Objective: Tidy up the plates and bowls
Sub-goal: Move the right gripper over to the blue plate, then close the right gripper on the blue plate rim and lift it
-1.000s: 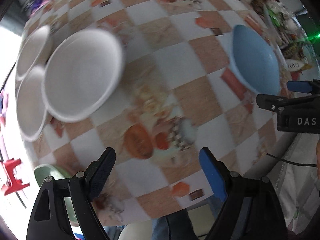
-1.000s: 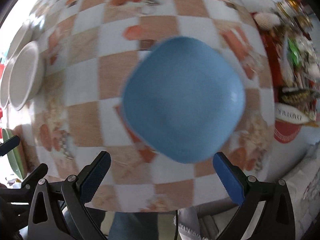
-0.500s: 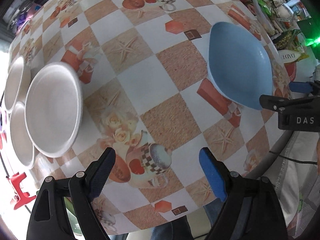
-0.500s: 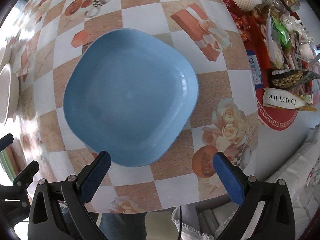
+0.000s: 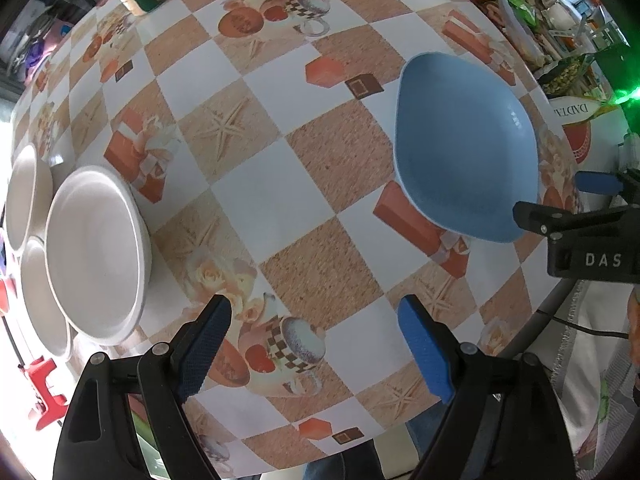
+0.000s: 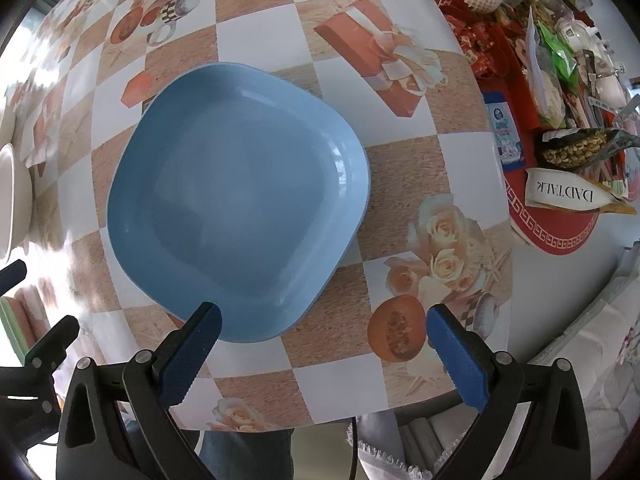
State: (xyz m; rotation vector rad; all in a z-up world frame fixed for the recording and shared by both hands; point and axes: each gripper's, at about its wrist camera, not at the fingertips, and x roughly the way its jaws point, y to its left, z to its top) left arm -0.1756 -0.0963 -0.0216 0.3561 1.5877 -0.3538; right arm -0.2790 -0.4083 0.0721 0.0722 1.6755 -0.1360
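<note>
On my left wrist view, the left gripper (image 5: 312,344) hangs over the checkered tablecloth (image 5: 256,200) with its tongs spread apart and nothing between them. A white plate (image 5: 94,254) lies at the left, overlapping two more white plates (image 5: 24,200) behind it. The blue plate (image 5: 464,148) sits well apart on the right.

On my right wrist view, the right gripper (image 6: 324,350) is also spread wide and empty; its left fingertip (image 6: 206,316) overlaps the blue plate's (image 6: 240,200) near rim, contact unclear. Snack packets (image 6: 560,80) crowd the far right
</note>
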